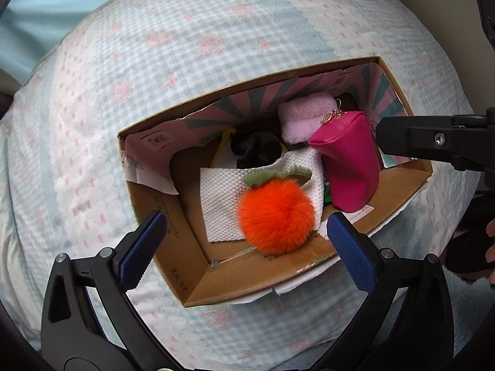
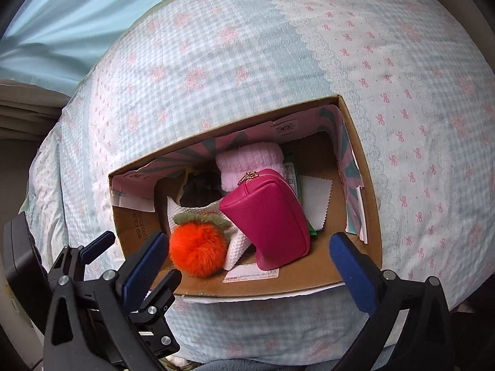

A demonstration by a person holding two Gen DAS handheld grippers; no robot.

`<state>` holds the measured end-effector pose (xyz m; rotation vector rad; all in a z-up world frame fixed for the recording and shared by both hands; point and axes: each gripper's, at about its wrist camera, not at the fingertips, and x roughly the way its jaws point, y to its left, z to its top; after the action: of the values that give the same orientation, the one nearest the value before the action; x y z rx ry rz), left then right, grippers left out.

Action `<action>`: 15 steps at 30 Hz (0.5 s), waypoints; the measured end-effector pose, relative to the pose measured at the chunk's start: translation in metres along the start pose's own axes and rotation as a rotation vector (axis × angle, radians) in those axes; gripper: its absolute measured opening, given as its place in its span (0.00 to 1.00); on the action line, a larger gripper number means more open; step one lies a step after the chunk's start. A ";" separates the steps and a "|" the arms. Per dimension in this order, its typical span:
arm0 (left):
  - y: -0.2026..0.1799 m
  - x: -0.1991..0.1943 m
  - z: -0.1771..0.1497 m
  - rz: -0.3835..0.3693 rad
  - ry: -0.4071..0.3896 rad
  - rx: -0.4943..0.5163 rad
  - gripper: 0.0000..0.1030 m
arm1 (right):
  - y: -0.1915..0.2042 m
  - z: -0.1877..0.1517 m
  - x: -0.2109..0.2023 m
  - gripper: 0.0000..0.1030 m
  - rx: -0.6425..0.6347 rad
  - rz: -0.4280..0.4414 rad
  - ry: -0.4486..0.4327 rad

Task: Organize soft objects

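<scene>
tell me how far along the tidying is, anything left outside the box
Mostly done, by the look of it. The open cardboard box on the checked quilt already holds a fluffy orange pom-pom fruit, a magenta zip pouch, a pale pink plush roll, a white embossed tissue and something black. Left tool and right tool are both open, holding nothing. No loose soft items show on the quilt in either view.

Patterned bedspread [image 1: 191, 61] beneath, pale blue curtain [image 2: 62, 15] behind.
</scene>
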<state>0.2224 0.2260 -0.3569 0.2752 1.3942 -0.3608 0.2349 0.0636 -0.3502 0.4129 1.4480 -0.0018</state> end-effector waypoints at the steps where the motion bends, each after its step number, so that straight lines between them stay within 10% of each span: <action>1: 0.000 -0.003 -0.001 0.003 -0.007 -0.003 1.00 | 0.000 -0.002 -0.002 1.00 -0.004 0.002 -0.003; 15: -0.025 -0.091 -0.008 0.070 -0.160 -0.136 1.00 | -0.010 -0.017 -0.104 1.00 -0.194 0.029 -0.143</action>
<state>0.1930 0.2141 -0.2676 0.1785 1.2422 -0.2239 0.2019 0.0334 -0.2544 0.2690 1.2876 0.1298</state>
